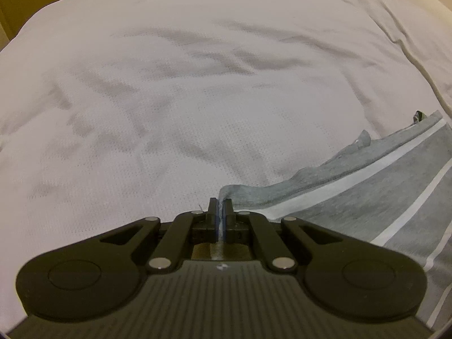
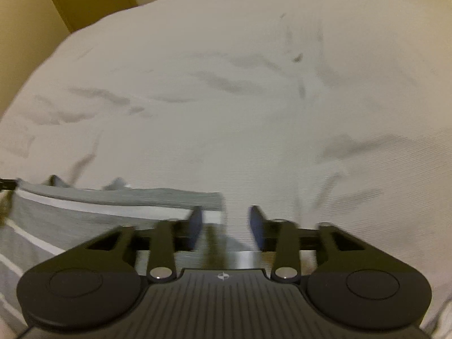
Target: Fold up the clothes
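1. Two tongs: my left tongs [image 1: 220, 207] are pinched together on a corner of the grey striped garment [image 1: 367, 197], low centre of frame.
2. My right tongs [image 2: 226, 220] stand apart, holding nothing, just beside the garment's other corner at lower left.
3. It lies flat on the white bed [image 1: 183, 84].
4. Risk: lifting one-sided could skew the fold, or that thin pinch could slip.

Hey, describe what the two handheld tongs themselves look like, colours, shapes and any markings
Both the left tongs and right tongs look alike: matte black ribbed bodies, rounded lobes at each side, silver pivot pins, black linkage bars, a small white logo at centre, and blue pads lining the fingers. No cables or sleeves show.
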The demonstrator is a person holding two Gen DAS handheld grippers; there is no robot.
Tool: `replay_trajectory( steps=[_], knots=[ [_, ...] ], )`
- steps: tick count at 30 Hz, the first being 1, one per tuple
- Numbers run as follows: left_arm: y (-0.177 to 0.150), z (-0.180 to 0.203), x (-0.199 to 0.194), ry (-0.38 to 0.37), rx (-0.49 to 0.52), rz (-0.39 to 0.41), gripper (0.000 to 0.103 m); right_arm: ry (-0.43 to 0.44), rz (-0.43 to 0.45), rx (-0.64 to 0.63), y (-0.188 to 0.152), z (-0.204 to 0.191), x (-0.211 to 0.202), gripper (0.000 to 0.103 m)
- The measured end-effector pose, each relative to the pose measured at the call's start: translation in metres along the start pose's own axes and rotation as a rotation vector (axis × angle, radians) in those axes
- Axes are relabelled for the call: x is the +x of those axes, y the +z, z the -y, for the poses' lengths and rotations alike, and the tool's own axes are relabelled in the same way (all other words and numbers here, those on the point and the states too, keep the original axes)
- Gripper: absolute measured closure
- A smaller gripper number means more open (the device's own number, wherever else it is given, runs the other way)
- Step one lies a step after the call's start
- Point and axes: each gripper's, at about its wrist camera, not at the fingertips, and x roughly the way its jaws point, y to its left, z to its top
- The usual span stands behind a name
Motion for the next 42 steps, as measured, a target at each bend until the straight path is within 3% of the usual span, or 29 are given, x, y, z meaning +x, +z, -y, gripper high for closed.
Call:
replay_trajectory(
  steps=[4, 7, 10, 11, 14, 19, 21, 25, 28, 30, 32, 33, 37, 39, 40, 41, 42],
  knots=[
    [0.0, -0.003, 0.001, -0.003, 0.009, -0.008, 0.103, 0.022, -0.04, 0.013, 0.005, 0.0, 0.023, 0.059],
    [0.001, -0.003, 0.0, -0.005, 0.015, -0.008, 0.103, 0.056, -0.051, 0.116, 0.007, 0.014, 0.037, 0.061],
    [0.001, -0.002, -0.002, -0.009, 0.02, -0.007, 0.103, 0.127, -0.054, 0.222, 0.007, 0.025, 0.04, 0.085],
    [0.001, -0.001, -0.002, -0.01, 0.022, -0.007, 0.103, 0.137, -0.055, 0.222, 0.005, 0.024, 0.038, 0.1],
    [0.001, 0.0, -0.006, -0.012, 0.029, 0.002, 0.103, 0.102, -0.033, 0.147, 0.007, 0.014, 0.021, 0.102],
    [0.005, 0.004, -0.033, -0.01, 0.032, 0.083, 0.103, -0.007, 0.071, 0.071, 0.009, 0.007, -0.02, 0.103],
    [0.007, 0.004, -0.04, -0.01, 0.028, 0.107, 0.103, -0.039, 0.078, 0.076, 0.007, 0.01, -0.022, 0.103],
    [0.01, 0.004, -0.024, 0.0, 0.048, 0.075, 0.103, -0.077, 0.072, 0.093, 0.005, 0.016, -0.013, 0.102],
    [0.013, 0.005, -0.014, 0.0, 0.055, 0.053, 0.103, -0.044, 0.06, 0.099, 0.007, 0.016, -0.006, 0.102],
    [0.014, 0.006, -0.008, -0.005, 0.068, 0.039, 0.103, 0.002, 0.046, 0.122, 0.007, 0.018, -0.001, 0.095],
    [0.014, 0.007, -0.004, -0.01, 0.082, 0.024, 0.103, 0.039, 0.028, 0.142, 0.008, 0.019, 0.007, 0.066],
    [0.014, 0.008, -0.003, -0.012, 0.085, 0.018, 0.103, 0.046, 0.016, 0.145, 0.007, 0.019, 0.013, 0.059],
    [0.011, 0.007, 0.0, -0.015, 0.083, 0.002, 0.103, 0.08, -0.035, 0.169, 0.004, 0.021, 0.035, 0.057],
    [0.01, 0.007, 0.001, -0.016, 0.081, -0.003, 0.103, 0.082, -0.053, 0.177, 0.004, 0.022, 0.042, 0.067],
    [0.01, 0.008, 0.002, -0.016, 0.083, -0.004, 0.103, 0.077, -0.059, 0.179, 0.004, 0.022, 0.043, 0.095],
    [0.01, 0.009, 0.002, -0.016, 0.085, -0.006, 0.103, 0.073, -0.061, 0.183, 0.003, 0.023, 0.044, 0.102],
    [0.011, 0.009, 0.002, -0.017, 0.087, -0.005, 0.103, 0.068, -0.047, 0.193, 0.004, 0.023, 0.04, 0.102]
  ],
)
